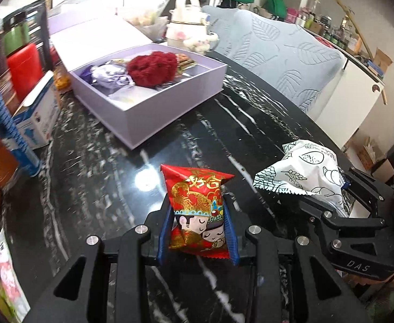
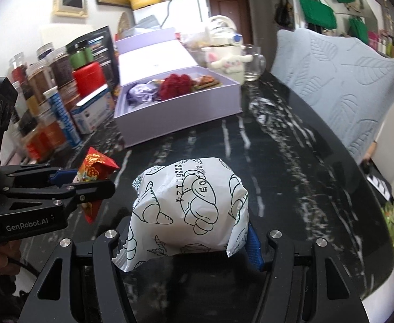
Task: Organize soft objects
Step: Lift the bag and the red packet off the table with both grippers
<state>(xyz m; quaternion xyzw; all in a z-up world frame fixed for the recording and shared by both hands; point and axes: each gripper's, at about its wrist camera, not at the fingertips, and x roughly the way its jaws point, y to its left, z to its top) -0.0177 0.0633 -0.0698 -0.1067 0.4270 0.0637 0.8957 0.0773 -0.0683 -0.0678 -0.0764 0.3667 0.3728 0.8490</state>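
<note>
Gripping a red snack packet [image 1: 197,210], the left tongs [image 1: 197,231] hang above the black counter [image 1: 223,134]. Beside them the right tongs [image 2: 188,242] clamp a white printed packet [image 2: 194,210], short of the open lilac box [image 1: 170,107].

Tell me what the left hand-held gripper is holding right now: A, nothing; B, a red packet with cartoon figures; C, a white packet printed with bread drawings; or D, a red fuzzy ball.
B: the left hand-held gripper is shut on the red packet, its blue pads pressing both sides, while the white packet sits in the right hand-held gripper and the red fuzzy ball lies in the lilac box.
</note>
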